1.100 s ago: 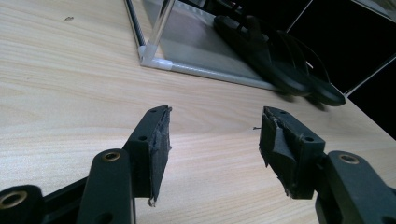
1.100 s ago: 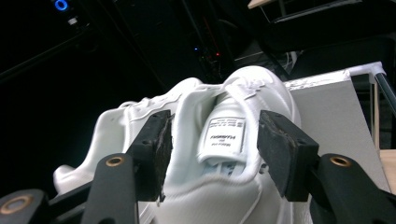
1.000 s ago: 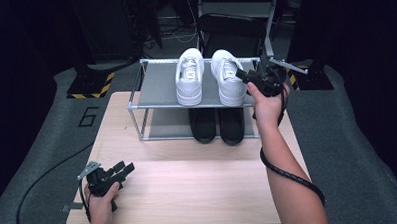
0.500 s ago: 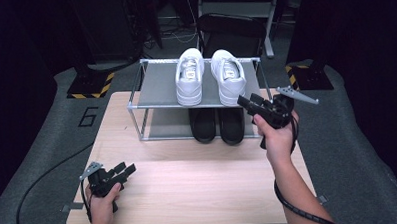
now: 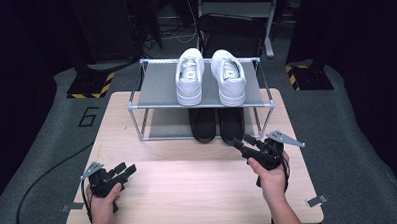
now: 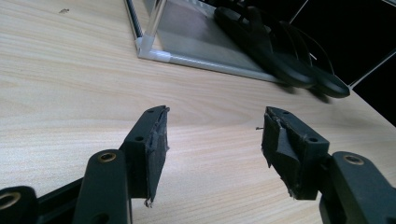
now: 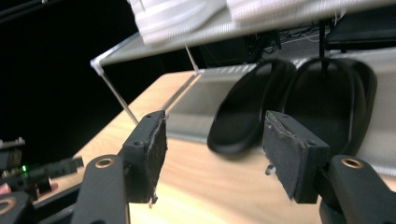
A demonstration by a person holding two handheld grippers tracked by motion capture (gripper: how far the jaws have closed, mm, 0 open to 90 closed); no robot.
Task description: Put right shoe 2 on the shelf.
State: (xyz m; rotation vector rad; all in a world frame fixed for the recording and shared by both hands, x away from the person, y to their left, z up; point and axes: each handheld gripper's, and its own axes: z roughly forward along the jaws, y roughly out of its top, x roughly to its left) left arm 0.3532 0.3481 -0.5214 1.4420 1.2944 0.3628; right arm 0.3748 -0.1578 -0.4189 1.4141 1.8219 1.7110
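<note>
Two black slippers [image 5: 218, 125] overhang the rack [image 5: 151, 85] shelf's front edge.

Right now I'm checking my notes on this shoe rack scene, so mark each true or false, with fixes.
1. White shoes sit on the rack's top shelf. True.
2. Black shoes lie on the table beside the rack. False: they sit on the lower shelf.
3. The right hand-held gripper holds a black shoe. False: it is open and empty.
4. The left hand-held gripper is open over bare table. True.
</note>
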